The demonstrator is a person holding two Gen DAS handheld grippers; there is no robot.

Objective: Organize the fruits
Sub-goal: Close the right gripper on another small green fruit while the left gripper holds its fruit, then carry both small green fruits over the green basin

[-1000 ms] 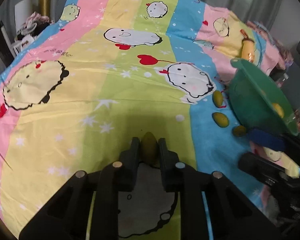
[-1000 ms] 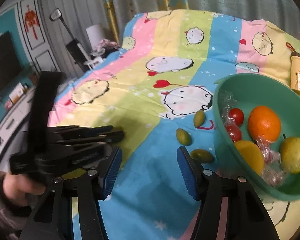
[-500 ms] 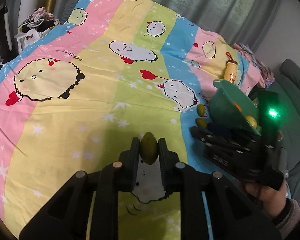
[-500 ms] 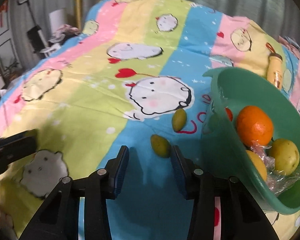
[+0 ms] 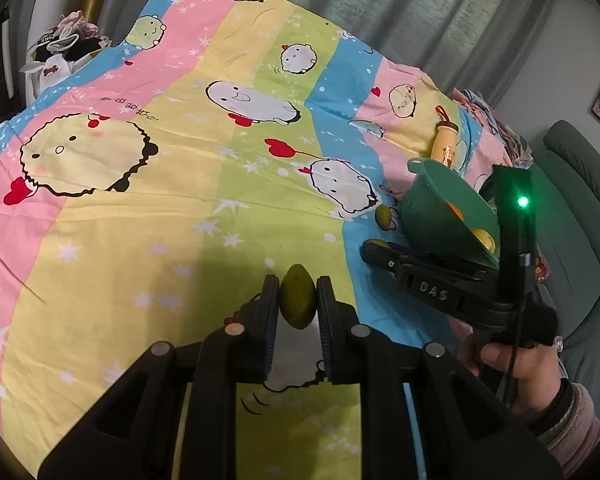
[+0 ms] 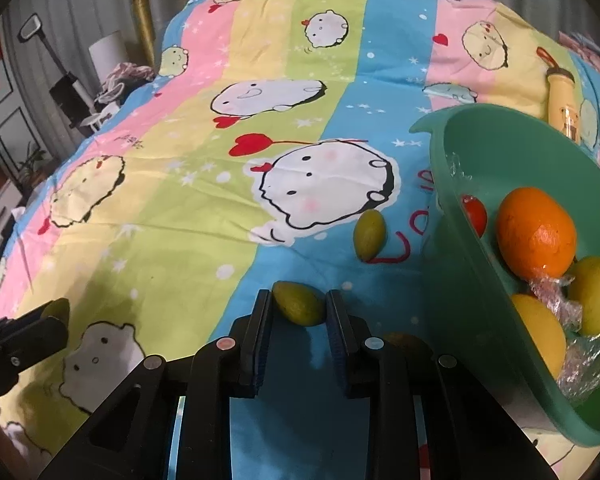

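Two claws [image 5: 298, 304] [image 6: 299, 312], tilted downward

The raised letters "DAS" stand on the side of the black right gripper [image 5: 374, 250] as the left wrist view shows it. On the bedsheet [image 6: 204, 208], large red printed letters beside the green basin [image 6: 480, 280] read "Lo", the rest hidden behind the basin. A short line of dark characters is printed on the sheet's pink stripe, too small and tilted to read.
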